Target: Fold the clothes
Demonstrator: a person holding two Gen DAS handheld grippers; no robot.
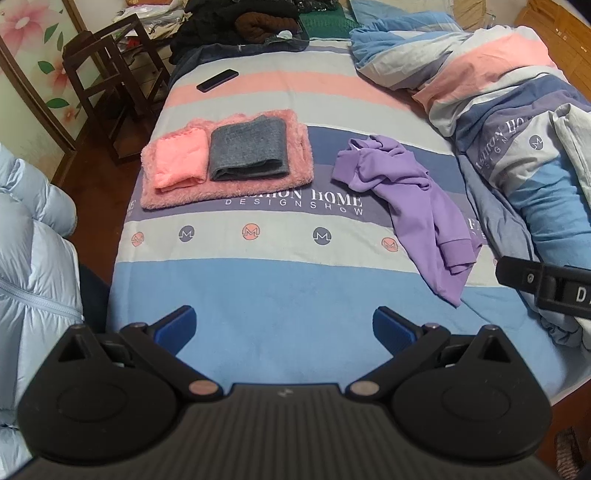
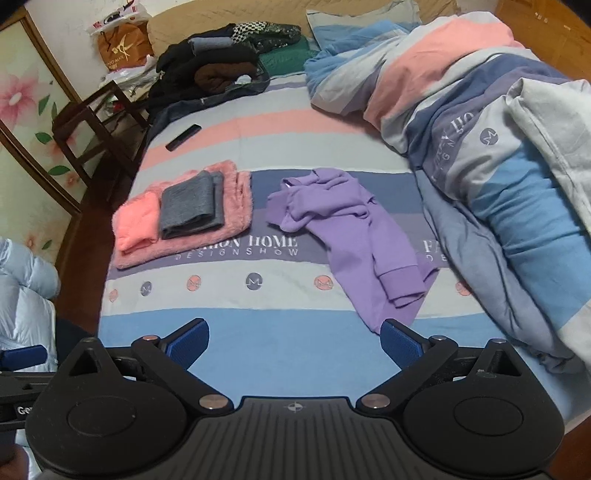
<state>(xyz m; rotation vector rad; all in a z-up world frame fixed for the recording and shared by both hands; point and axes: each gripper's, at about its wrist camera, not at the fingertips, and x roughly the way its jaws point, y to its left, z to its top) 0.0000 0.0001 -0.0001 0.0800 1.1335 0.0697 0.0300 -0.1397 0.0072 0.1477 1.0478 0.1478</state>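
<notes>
A crumpled purple sweatshirt [image 1: 413, 206] lies unfolded on the striped bed, right of centre; it also shows in the right wrist view [image 2: 354, 236]. To its left, a folded grey garment [image 1: 248, 149] and a folded light pink garment [image 1: 181, 160] rest on a folded fluffy pink garment [image 1: 236, 184]; the same stack shows in the right wrist view [image 2: 188, 210]. My left gripper [image 1: 284, 328] is open and empty above the blue stripe at the bed's near edge. My right gripper [image 2: 295, 341] is open and empty, near the sweatshirt's lower hem.
A bunched striped duvet [image 1: 517, 122] fills the bed's right side. Dark clothes [image 1: 236, 26] pile at the bed's head. A black phone [image 1: 217, 80] lies on the pink stripe. A dark wooden chair [image 1: 110, 81] stands left of the bed. A pale blue puffer jacket [image 1: 29, 258] is at the left.
</notes>
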